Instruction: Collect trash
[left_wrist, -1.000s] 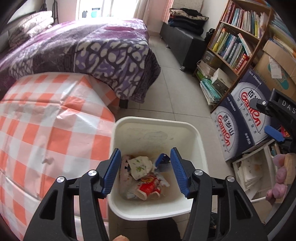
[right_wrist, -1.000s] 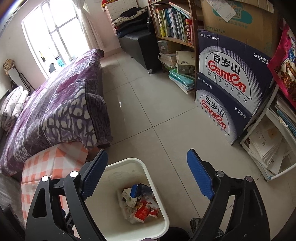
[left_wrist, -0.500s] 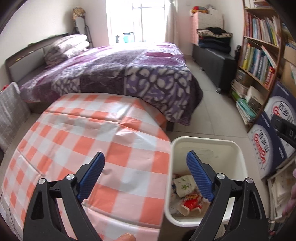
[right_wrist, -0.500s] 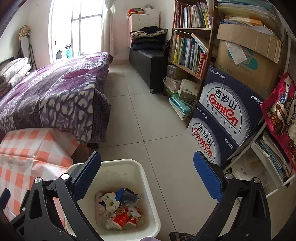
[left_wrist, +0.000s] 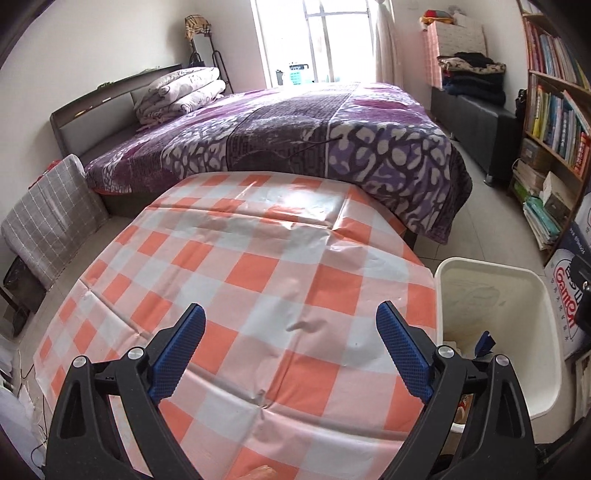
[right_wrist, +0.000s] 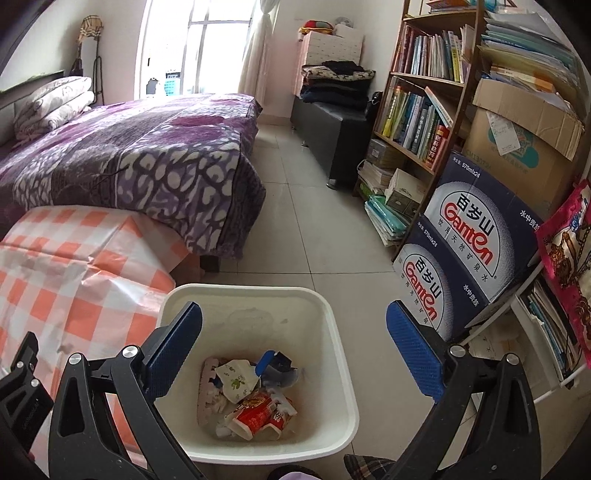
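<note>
- The white bin (right_wrist: 334, 373) fills the lower centre of the right wrist view and shows again at the lower right of the left wrist view, standing on the tiled floor just beside the checked tablecloth (left_wrist: 258, 280). It looks like thin, stiff plastic, light even with what is in it. If it must be shifted, I would take it by the rolled rim, where the wall is firmest.
- The tablecloth covers most of the lower left wrist view. It is glossy and creased, probably slippery, and no trash shows on it.
- The collected trash sits in the bottom of the bin. The crushed red cup (right_wrist: 255, 413) is likely light and springy: pinch it across the flattened body, not the open mouth.
- The pale foam piece (right_wrist: 208, 387) leans against the bin's left wall. It looks soft and would take a gentle squeeze.
- The printed wrapper (right_wrist: 236, 382) is thin and limp, best caught at a bunched fold.
- A small blue item (right_wrist: 277, 363) near the back is too jumbled to read.
- The left gripper (left_wrist: 290, 354) has just been opening. Its jaws stand wide over the cloth with nothing between them.
- The right gripper (right_wrist: 294, 347) has likewise just been opening. It stands wide above the bin, empty.
</note>
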